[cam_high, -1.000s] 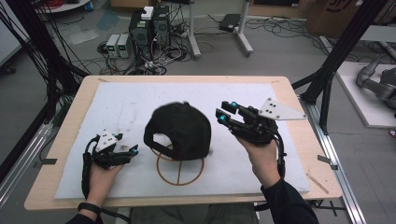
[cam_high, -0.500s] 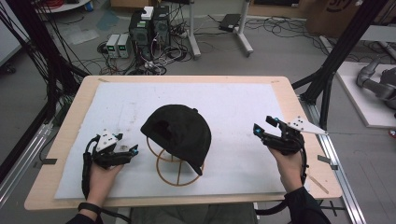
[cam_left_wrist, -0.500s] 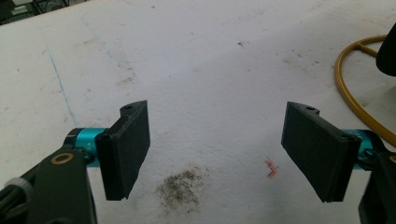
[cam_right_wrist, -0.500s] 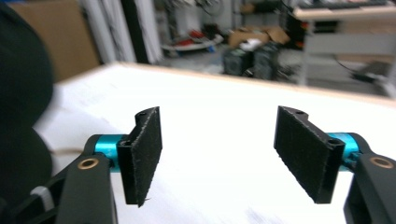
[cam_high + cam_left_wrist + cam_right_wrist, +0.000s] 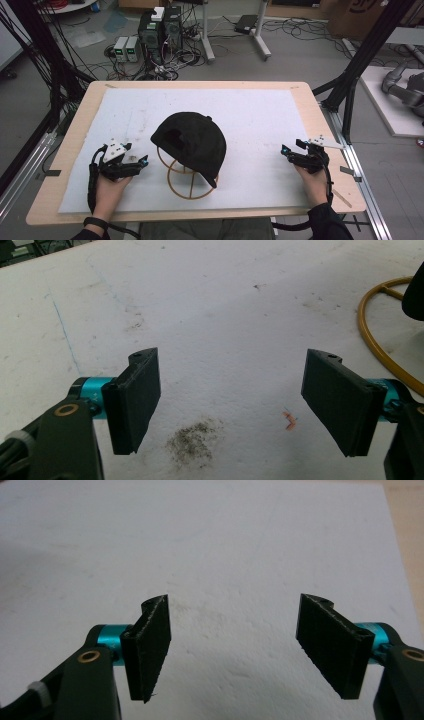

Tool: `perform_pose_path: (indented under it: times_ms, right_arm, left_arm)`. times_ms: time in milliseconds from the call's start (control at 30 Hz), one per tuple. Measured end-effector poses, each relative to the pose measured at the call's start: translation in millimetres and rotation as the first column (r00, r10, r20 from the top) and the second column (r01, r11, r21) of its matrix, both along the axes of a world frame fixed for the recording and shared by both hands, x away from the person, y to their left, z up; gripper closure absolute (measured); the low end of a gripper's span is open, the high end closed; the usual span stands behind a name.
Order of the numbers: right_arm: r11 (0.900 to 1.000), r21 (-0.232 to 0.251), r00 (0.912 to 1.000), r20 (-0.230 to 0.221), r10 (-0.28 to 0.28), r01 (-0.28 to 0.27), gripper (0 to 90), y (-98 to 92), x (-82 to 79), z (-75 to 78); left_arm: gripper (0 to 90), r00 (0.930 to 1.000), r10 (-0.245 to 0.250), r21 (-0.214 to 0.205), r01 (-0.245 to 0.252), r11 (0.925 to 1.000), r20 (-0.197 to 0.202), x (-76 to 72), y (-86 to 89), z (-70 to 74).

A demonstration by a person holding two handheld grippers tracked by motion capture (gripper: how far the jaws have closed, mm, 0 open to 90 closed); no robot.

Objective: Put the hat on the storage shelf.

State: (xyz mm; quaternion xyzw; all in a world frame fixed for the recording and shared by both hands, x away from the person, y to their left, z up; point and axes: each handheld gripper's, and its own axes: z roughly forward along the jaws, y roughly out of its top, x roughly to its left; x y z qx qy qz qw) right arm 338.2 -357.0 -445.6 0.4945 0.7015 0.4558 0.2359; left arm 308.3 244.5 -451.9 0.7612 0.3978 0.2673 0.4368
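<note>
My right gripper (image 5: 292, 151) had drawn back from the black cap (image 5: 192, 141) to the right side of the white mat (image 5: 260, 115), and the cap had settled over the yellow wire stand (image 5: 186, 180) near the mat's middle, brim hanging toward me. My left gripper (image 5: 135, 162) had stayed put just left of the cap, low over the mat beside the stand's ring, a dark smudge (image 5: 195, 442) between its black pads (image 5: 137, 397). Both pairs of jaws stood spread wide with nothing between them, my right pads (image 5: 150, 645) over bare mat, well apart from the cap.
</note>
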Motion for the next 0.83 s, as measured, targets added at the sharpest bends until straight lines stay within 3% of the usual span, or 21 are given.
perform_pose_path:
  times_ms: [167,333,633,833]
  right_arm:
    - [0.9992,0.036,0.9997,-0.016,-0.018,0.018,29.6,-3.9,1.2,-5.6]
    - [0.9996,0.027,0.9998,-0.016,-0.011,0.011,29.5,-3.2,1.5,-5.9]
    - [0.9986,0.051,0.9990,-0.042,-0.013,0.015,28.2,-5.3,3.8,-6.8]
    - [0.9994,0.034,0.9984,-0.055,-0.007,0.009,28.2,-3.9,5.5,-7.1]
  left_arm:
    - [23.8,1.0000,0.003,-0.008,-0.003,1.0000,-0.006,0.4,0.6,0.0]
    - [23.7,1.0000,0.004,-0.009,-0.004,0.9999,-0.006,0.3,0.5,-0.1]
    - [23.7,1.0000,0.005,0.000,-0.005,1.0000,-0.003,0.2,0.1,-0.1]
    - [23.7,1.0000,0.006,0.004,-0.006,1.0000,-0.004,0.3,-0.6,-0.2]
